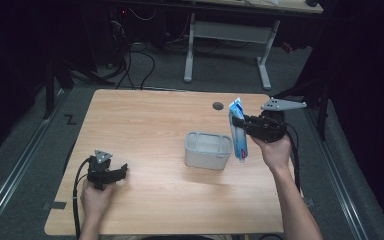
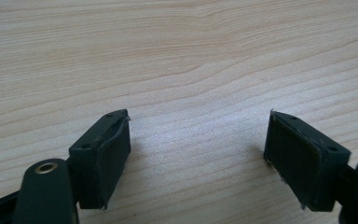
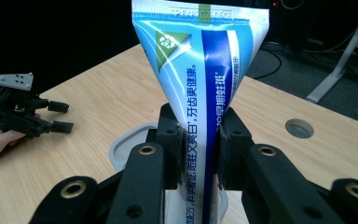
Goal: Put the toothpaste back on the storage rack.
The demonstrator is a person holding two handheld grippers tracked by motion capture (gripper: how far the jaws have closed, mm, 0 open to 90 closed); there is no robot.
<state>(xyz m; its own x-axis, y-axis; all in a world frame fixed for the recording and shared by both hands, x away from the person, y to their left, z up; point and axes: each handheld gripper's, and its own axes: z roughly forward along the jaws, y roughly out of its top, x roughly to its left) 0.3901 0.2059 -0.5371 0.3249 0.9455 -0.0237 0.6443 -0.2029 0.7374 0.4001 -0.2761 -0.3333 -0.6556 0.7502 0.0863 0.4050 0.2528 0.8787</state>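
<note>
My right gripper [image 1: 238, 122] is shut on a blue and white toothpaste tube [image 1: 238, 131], which hangs upright with its crimped end up, just right of a grey rectangular tub [image 1: 207, 150]. In the right gripper view the tube [image 3: 204, 93] is clamped between the two black jaws, and the tub's rim [image 3: 121, 148] shows behind and below them. My left gripper [image 1: 121, 173] rests low on the table at the front left, open with nothing between its fingers. The left gripper view has its jaws [image 2: 198, 154] spread wide over bare wood.
The wooden table [image 1: 145, 120] has a round cable hole [image 1: 218, 105] near its far edge. Beyond the table stand a white desk frame [image 1: 227, 40] and loose cables on the grey floor. Dark rails run along both sides of the table.
</note>
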